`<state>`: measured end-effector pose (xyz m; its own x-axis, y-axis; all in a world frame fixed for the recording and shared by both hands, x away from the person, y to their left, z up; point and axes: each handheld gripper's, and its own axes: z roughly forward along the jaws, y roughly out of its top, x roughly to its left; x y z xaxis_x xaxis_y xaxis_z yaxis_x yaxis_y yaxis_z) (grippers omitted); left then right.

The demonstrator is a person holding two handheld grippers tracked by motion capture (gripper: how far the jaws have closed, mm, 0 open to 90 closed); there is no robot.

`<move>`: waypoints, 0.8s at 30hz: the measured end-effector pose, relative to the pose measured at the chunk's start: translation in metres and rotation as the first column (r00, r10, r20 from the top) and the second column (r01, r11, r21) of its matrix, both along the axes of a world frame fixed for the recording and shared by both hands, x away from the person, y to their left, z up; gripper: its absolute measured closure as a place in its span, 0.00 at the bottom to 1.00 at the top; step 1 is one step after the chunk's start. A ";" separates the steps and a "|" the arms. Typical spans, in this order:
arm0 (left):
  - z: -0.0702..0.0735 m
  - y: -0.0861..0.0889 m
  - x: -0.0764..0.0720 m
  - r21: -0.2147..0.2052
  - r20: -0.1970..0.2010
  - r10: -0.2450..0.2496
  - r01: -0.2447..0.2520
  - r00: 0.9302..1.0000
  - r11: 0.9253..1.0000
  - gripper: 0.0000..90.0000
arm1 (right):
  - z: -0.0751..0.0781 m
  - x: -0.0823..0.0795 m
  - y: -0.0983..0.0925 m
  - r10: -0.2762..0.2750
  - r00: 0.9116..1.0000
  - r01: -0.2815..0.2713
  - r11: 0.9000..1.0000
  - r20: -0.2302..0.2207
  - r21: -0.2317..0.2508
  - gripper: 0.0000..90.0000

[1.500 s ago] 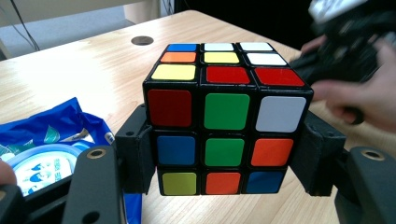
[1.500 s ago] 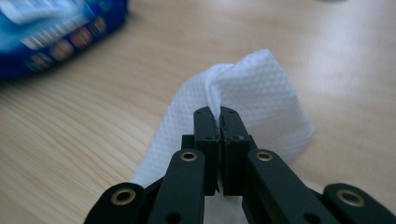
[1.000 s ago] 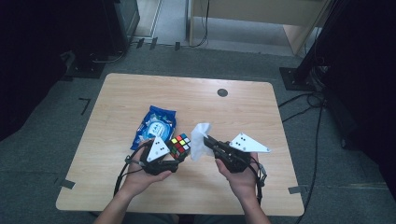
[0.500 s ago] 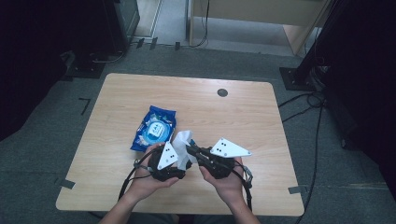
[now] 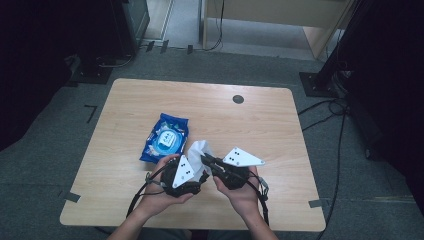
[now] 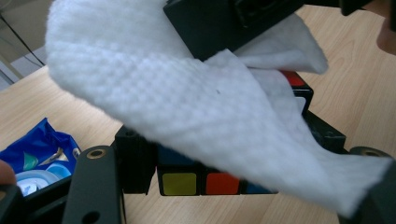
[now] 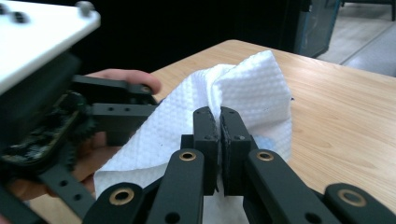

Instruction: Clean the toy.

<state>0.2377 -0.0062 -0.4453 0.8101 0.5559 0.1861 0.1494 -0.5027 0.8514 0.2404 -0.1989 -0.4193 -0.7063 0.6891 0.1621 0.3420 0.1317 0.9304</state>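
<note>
— Worktop [image 5: 150, 95] first: what lies on it?

— Pale wood, with a blue pack of wipes [image 5: 165, 138] lying flat a little left of the middle, and a small dark round disc [image 5: 238, 99] set in the surface near the far edge. Both hands meet at the near edge, just beside the pack.

— The left tool [image 5: 192, 175] — what has it got?

— A puzzle cube [image 6: 196, 182]. In the left gripper view its jaws stand wide on either side of the cube, pressing against it; yellow, orange and blue stickers show along the bottom row, a red one higher up. The left hand [image 5: 160, 197] cups the tool from below.

— And the right tool [image 7: 219, 140]?

— Its jaws are pinched tight on a white wipe [image 7: 243, 88]. In the right gripper view the two black pads meet with the cloth caught between them, and the textured sheet fans up and away behind them.

— Where is the wipe against the cube?

— Draped across it. In the left gripper view the cloth covers most of the cube's top and front, touching it, with the right tool coming in from above. From the high view a white fold of it sticks up between the two grey plates.

— The right hand [image 5: 240, 192]?

— Just beside the left, palm up under its tool, with the cable trailing back toward the person.
</note>
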 end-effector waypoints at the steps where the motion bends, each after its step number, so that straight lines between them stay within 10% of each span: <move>1: 0.000 -0.001 -0.001 0.004 0.006 0.001 -0.001 1.000 1.000 0.38 | 0.000 0.001 -0.002 -0.006 1.000 0.006 1.000 -0.002 0.001 0.98; 19: 0.007 0.014 0.007 -0.031 -0.004 0.031 -0.031 1.000 0.999 0.38 | -0.016 0.020 -0.037 -0.170 0.984 0.168 0.985 -0.051 -0.039 0.97; 24: 0.006 0.015 0.009 -0.029 -0.007 0.041 -0.041 0.999 0.999 0.38 | -0.002 0.012 -0.034 -0.125 0.992 0.126 0.992 -0.021 0.005 0.97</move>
